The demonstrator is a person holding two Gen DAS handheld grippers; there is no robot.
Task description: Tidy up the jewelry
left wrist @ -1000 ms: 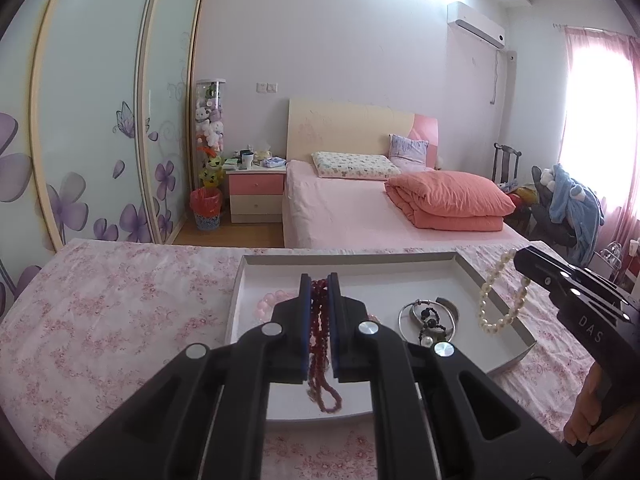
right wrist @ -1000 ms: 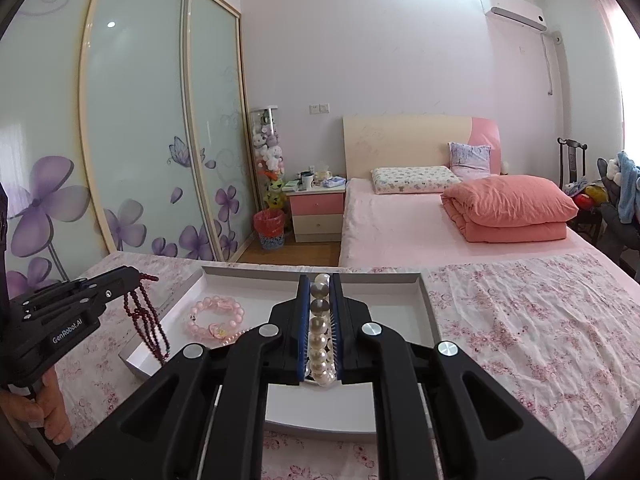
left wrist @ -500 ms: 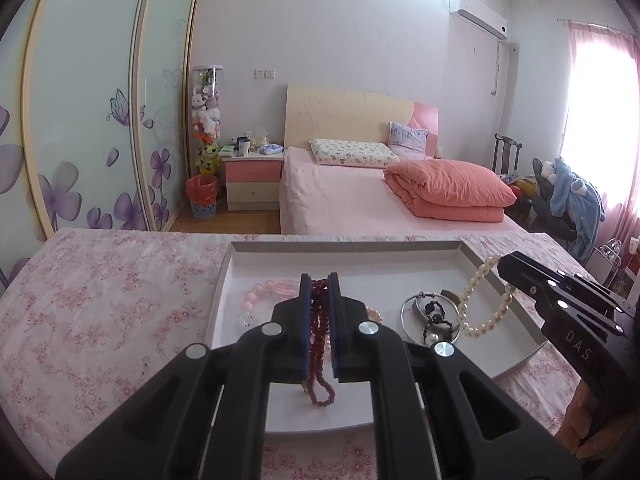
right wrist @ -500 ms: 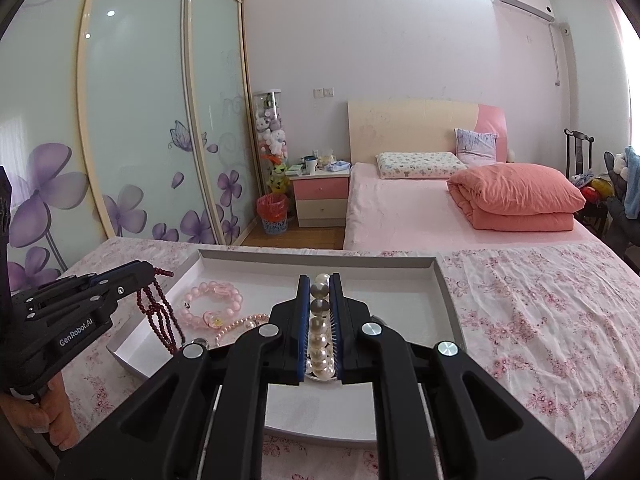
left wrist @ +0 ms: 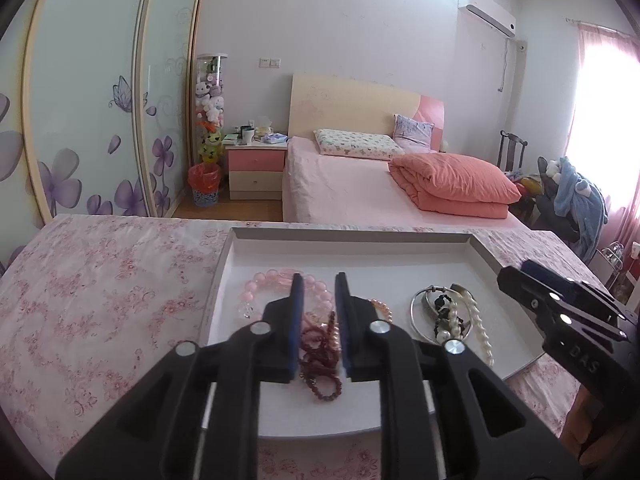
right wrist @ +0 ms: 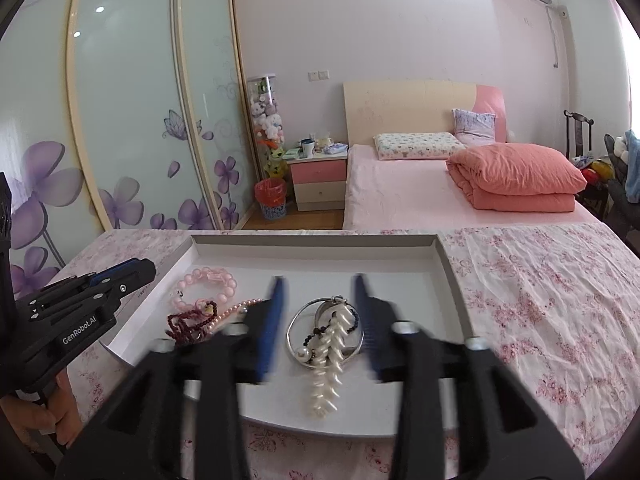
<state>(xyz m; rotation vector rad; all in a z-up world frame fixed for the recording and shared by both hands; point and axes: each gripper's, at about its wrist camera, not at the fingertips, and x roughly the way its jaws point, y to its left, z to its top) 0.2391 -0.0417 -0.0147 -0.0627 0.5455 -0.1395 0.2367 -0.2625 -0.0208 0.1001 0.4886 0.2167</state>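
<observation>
- My left gripper (left wrist: 319, 292), jaws just opening, stands over the dark red bead strand (left wrist: 320, 356), now heaped in the tray (left wrist: 352, 236).
- My right gripper (right wrist: 319, 294), likewise parted, has dropped the pearl strand (right wrist: 328, 364) there; 1 second earlier both strands were clamped.

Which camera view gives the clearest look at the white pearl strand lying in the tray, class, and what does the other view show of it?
The right wrist view: the white pearl strand lies whole and central on the tray, across a silver bangle. In the left wrist view the strand sits off to the right, smaller and foreshortened.
</observation>
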